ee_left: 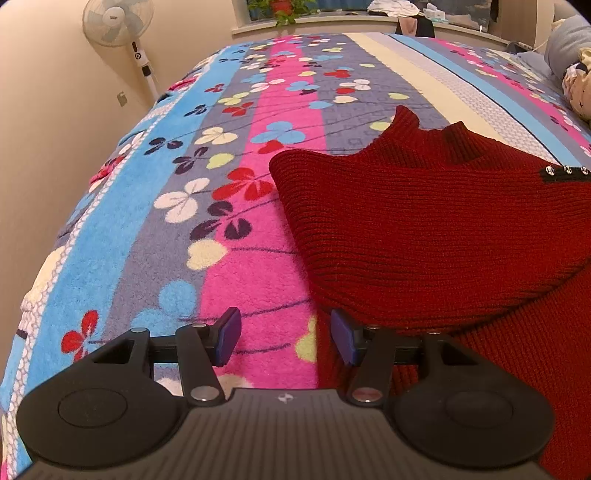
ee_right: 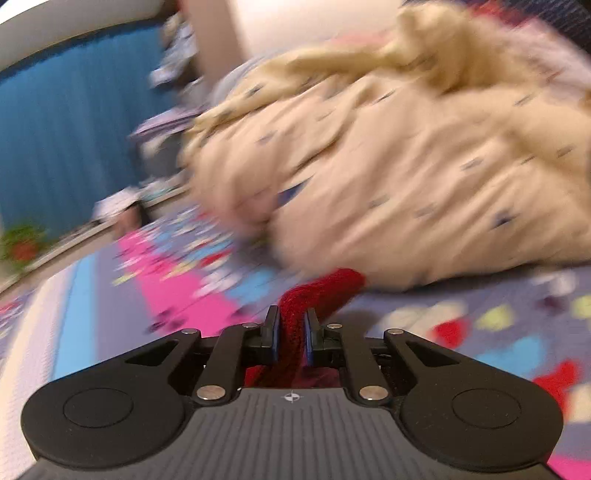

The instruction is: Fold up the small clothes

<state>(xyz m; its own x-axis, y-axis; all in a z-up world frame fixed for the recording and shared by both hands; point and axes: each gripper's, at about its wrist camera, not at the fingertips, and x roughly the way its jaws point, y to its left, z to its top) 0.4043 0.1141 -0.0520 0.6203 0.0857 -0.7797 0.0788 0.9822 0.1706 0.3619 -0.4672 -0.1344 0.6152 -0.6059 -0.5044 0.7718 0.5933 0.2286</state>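
A small red knitted sweater (ee_left: 424, 221) lies on the flowered blanket (ee_left: 229, 177), one sleeve folded across its body. My left gripper (ee_left: 286, 338) hovers open at the sweater's left edge; its right pad (ee_left: 341, 339) is over the red knit, its left pad (ee_left: 229, 336) over the pink stripe, and nothing is pinched. In the blurred right wrist view, my right gripper (ee_right: 291, 332) is shut on a bunched strip of the red sweater (ee_right: 317, 291), which runs forward between the blue pads.
A cream patterned garment pile (ee_right: 406, 155) lies just beyond the right gripper on the blanket (ee_right: 177, 291). A standing fan (ee_left: 122, 26) is by the wall at far left. Plants and clutter sit on the windowsill (ee_left: 295, 22) past the bed.
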